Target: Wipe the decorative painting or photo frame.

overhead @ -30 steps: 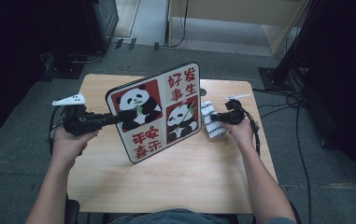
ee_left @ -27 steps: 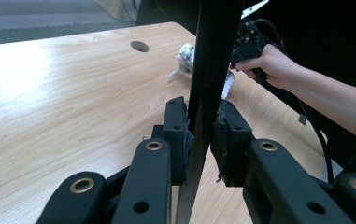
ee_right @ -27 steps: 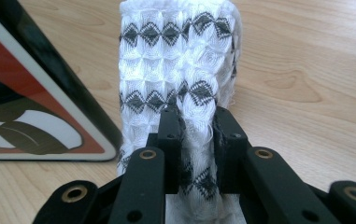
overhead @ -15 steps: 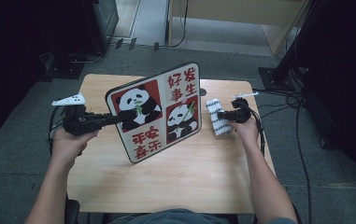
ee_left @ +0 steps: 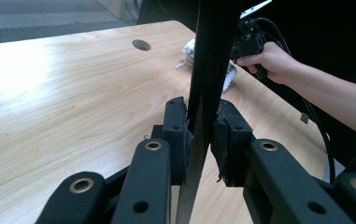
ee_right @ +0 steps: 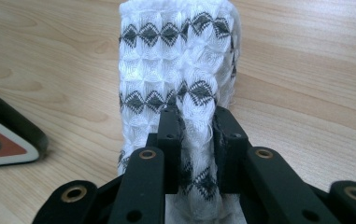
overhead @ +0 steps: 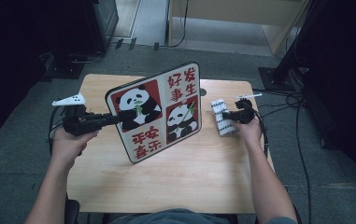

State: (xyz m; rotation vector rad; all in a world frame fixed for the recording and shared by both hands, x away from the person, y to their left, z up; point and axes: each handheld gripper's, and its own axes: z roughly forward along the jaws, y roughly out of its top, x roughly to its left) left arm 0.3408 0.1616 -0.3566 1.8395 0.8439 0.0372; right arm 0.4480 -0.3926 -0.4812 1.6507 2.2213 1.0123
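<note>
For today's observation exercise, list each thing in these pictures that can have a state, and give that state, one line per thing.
Panda board: lifted, tilted, its edge clamped by the left gripper.
Left gripper: shut on the board's edge.
Patterned cloth: bunched, lying on the table, pinched by the right gripper.
Right gripper: shut on the cloth.
Table: bare wood, one round hole open.

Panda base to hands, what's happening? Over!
Left tool clamps panda board upright. Right tool pinches white cloth on table. Nothing blocking.
</note>
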